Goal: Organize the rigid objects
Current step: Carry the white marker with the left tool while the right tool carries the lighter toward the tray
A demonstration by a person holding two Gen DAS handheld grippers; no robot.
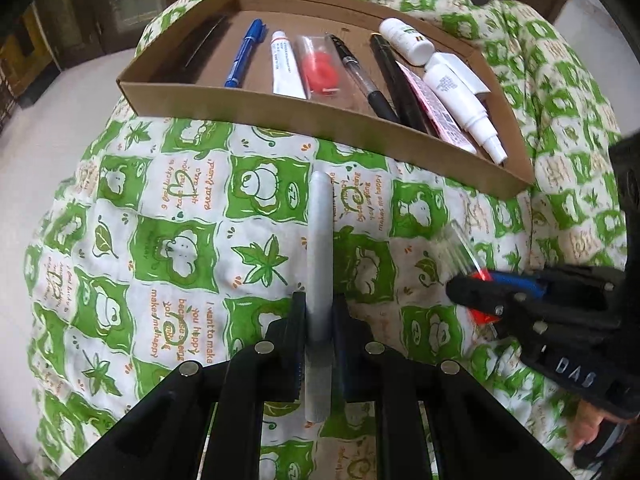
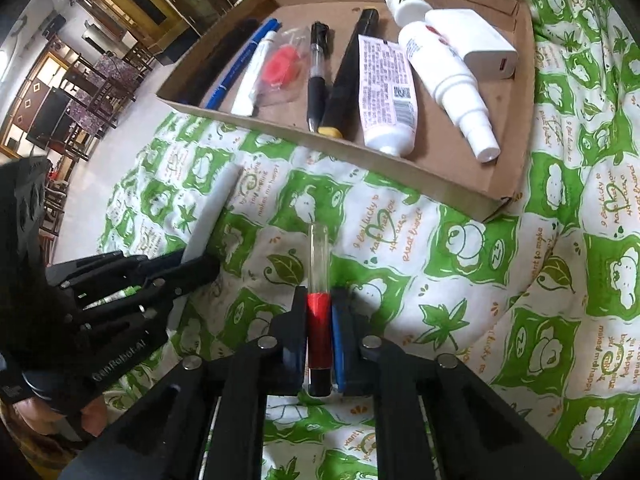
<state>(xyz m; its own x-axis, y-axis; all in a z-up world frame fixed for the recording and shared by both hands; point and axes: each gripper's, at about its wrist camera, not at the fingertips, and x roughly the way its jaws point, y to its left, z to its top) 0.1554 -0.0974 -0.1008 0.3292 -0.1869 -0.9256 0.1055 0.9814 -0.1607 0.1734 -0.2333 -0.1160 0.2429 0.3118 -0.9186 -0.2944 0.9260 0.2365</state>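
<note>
My left gripper (image 1: 319,308) is shut on a grey marker (image 1: 320,240) that points forward, above the green-patterned cloth. My right gripper (image 2: 319,300) is shut on a red pen with a clear cap (image 2: 319,264). In the left wrist view the right gripper (image 1: 480,292) shows at the right with the pen's clear cap (image 1: 464,246) sticking out. In the right wrist view the left gripper (image 2: 192,268) shows at the left with the marker (image 2: 216,208). A shallow cardboard tray (image 1: 280,110) lies ahead of both, also in the right wrist view (image 2: 440,184).
The tray holds a blue pen (image 1: 244,52), a small white tube (image 1: 286,66), a red item in a clear packet (image 1: 320,68), black pens (image 1: 360,76), a pink tube (image 2: 386,92), white bottles (image 2: 448,76) and a white charger (image 2: 472,40). The cloth (image 1: 180,240) drops off at the left.
</note>
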